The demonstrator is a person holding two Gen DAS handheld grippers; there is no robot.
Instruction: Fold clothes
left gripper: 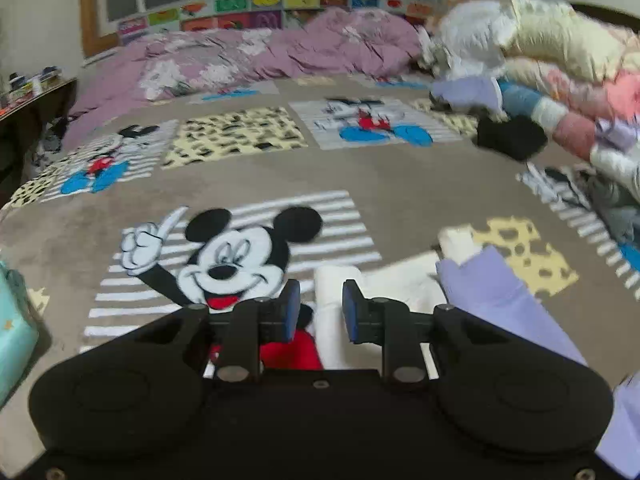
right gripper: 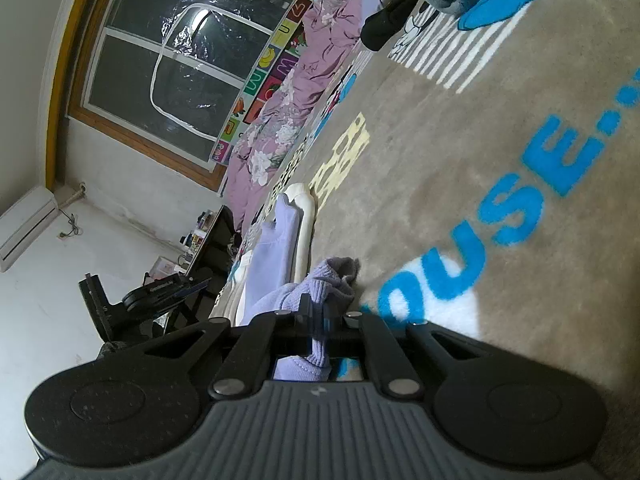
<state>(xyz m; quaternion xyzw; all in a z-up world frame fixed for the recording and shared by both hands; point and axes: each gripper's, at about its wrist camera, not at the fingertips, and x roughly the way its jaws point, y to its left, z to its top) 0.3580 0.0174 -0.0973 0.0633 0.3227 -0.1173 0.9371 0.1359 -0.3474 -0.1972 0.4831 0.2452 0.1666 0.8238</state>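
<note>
A lavender sweatshirt [left gripper: 500,296] lies on the Mickey Mouse blanket [left gripper: 400,176], partly over a white garment [left gripper: 400,284]. My left gripper [left gripper: 320,308] hovers low over a white sleeve [left gripper: 334,280]. Its blue pads [left gripper: 291,308] stand apart, and blanket shows between the left pad and the cloth. In the right wrist view, my right gripper [right gripper: 318,320] is shut on the ribbed edge of the lavender sweatshirt [right gripper: 276,240]. That edge bunches up past the fingertips. The white sleeve [right gripper: 304,216] lies along the sweatshirt's far side.
A heap of unfolded clothes [left gripper: 560,72] fills the right of the bed, with a black piece [left gripper: 508,136] at its foot. A purple floral duvet [left gripper: 280,52] lies along the window side. A teal item [left gripper: 12,320] sits at the left edge. A dark desk [left gripper: 36,96] stands beyond the bed.
</note>
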